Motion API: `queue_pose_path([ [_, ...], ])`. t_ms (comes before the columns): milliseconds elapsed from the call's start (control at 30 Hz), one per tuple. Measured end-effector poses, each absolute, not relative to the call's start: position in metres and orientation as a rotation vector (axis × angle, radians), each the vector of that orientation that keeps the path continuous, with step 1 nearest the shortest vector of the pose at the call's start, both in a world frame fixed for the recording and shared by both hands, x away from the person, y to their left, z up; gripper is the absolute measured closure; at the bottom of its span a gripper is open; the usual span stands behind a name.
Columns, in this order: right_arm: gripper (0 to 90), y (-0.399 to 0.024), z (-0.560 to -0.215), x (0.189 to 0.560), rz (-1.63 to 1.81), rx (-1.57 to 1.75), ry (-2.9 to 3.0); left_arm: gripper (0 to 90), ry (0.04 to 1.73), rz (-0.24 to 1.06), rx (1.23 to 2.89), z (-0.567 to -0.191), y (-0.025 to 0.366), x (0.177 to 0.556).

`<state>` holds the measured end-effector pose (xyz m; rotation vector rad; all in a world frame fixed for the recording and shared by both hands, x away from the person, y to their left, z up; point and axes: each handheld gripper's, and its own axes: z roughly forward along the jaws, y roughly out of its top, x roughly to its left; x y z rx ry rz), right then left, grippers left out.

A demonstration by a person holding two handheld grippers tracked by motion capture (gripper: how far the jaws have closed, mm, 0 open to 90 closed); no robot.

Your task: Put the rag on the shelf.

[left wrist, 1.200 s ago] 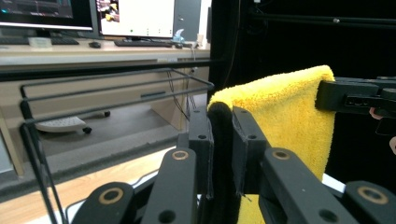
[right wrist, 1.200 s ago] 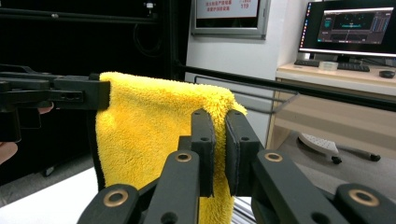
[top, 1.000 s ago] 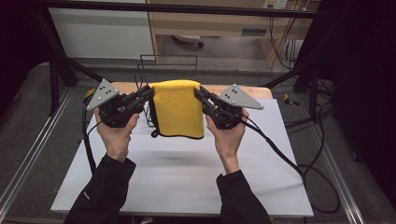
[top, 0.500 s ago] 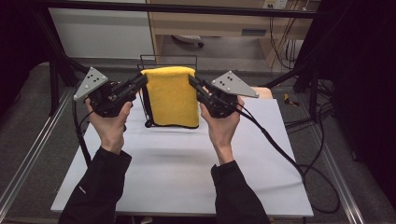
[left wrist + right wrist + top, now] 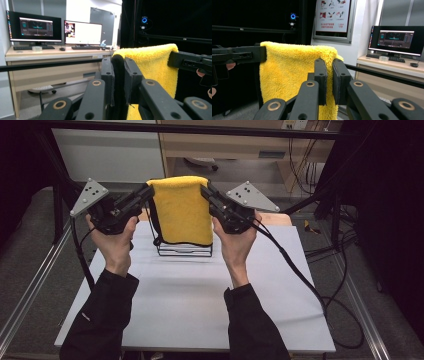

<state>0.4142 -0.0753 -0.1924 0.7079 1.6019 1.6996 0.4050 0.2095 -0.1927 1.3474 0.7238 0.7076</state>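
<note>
The yellow towel (image 5: 182, 210) is held stretched level between both grippers, hanging above the wire rack (image 5: 184, 250). Its top corners are clamped by the left gripper (image 5: 148, 193) and right gripper (image 5: 205, 191), equally near.

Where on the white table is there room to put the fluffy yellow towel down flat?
The white tabletop is bare in front of the black wire rack, between the two forearms, and along its near edge. There is also bare room right of the right hand's claw. It is crowded at the far middle, where the rack stands under the hanging fluffy yellow towel.
</note>
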Motion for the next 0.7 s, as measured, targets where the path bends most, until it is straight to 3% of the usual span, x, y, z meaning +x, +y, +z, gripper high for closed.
queue_pose_path([
  [700,83.7,-0.064,-0.158,0.432,1.736,0.678,1.544,79.9,0.707,0.772,1.312,-0.156,0.216,0.421],
])
